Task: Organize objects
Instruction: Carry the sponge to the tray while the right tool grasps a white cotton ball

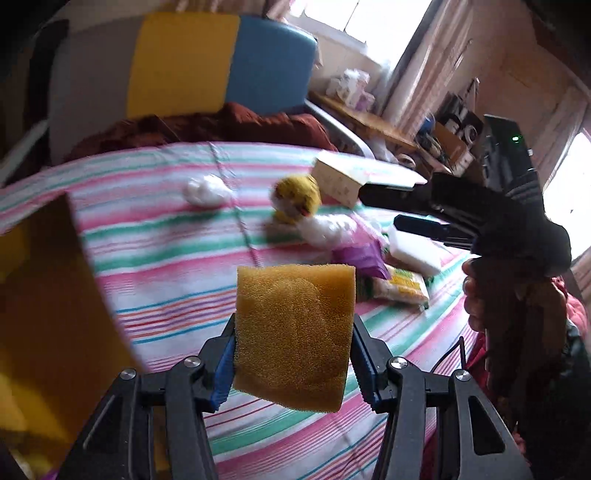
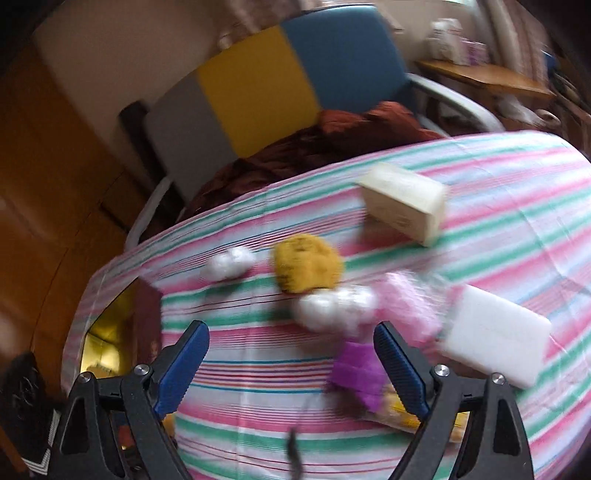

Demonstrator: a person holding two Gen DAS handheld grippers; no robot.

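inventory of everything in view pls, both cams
sponge: 1, yellow-orange, clamped in left gripper
plush toy: 1, yellow, mid-bed
white lumps: 2, white, beside toy
box: 1, cream, far side of bed
white block: 1, right of pile
purple packet: 1, near right gripper
bedsheet: 1, pink-green striped
chair: 1, grey-yellow-blue, behind bed
left gripper: shut on sponge
right gripper: open, empty

Blown-out window (image 1: 373, 26) daylight, dim corners — motion blur, fisheye-bent edges.
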